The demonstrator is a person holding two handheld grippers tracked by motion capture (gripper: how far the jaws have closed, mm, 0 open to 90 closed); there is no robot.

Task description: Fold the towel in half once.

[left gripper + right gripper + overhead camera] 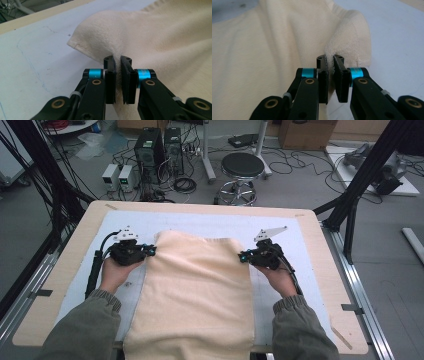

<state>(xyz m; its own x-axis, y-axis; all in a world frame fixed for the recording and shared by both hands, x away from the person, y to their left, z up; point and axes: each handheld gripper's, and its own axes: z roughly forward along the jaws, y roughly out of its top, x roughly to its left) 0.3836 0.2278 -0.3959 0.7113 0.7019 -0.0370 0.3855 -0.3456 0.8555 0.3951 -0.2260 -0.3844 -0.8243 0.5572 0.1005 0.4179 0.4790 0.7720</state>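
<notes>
High view: cream towel [197, 295] spread down the middle of the desk [320, 250], near end hanging over the edge; left tongs [150, 251] and right tongs [243, 256] at its far corners. Left tongs view adds detail: jaws pinched tight on a lifted towel fold. Right tongs view: same clamp on the opposite hem.

Even, dim overhead light; soft, slightly blurred close-ups
</notes>
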